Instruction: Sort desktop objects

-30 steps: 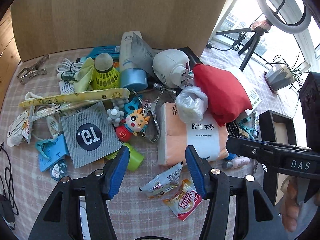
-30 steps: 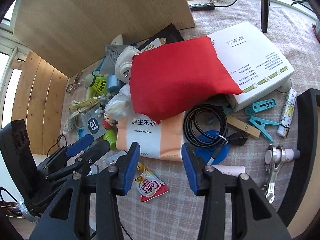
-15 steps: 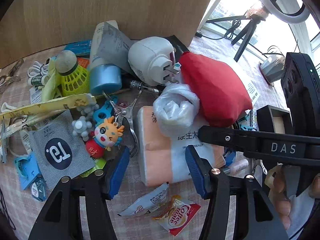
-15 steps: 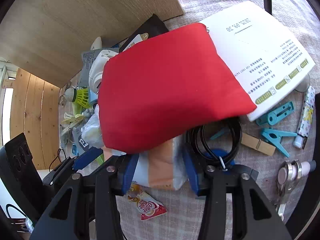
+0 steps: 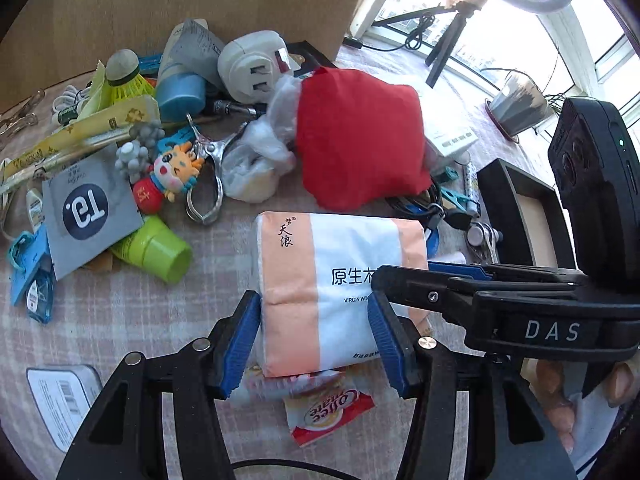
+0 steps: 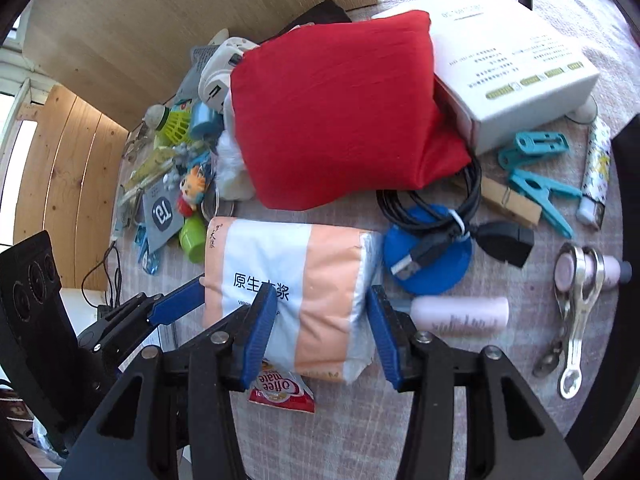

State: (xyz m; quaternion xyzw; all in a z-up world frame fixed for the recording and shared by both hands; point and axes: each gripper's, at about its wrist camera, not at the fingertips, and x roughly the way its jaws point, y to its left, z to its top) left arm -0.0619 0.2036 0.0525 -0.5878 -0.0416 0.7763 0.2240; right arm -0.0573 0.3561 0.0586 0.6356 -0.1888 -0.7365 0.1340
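Observation:
An orange-and-white tissue pack (image 5: 340,264) (image 6: 320,280) lies flat on the checked cloth, just in front of a red pouch (image 5: 360,140) (image 6: 340,112). My left gripper (image 5: 314,344) straddles its near left part. Its jaws are closing, with the left pad against the pack's side. One of its fingers (image 6: 176,304) shows at the pack's left end in the right wrist view. My right gripper (image 6: 320,336) pinches the pack's right part, one pad on the printed face and one at the end. A Coffee-mate sachet (image 5: 332,412) (image 6: 280,390) pokes out from under the pack.
Left of the pack sit a green cup (image 5: 160,248), a grey T9 card (image 5: 86,208) and a dragon toy (image 5: 176,168). To the right are a coiled black cable (image 6: 432,248), a pink tube (image 6: 460,314), blue pegs (image 6: 536,152), a white box (image 6: 516,64) and a black tray (image 5: 520,208).
The tissue pack has slid out from under the red pouch and the plastic bag toward me, staying between both grippers. The clutter now sits farther off.

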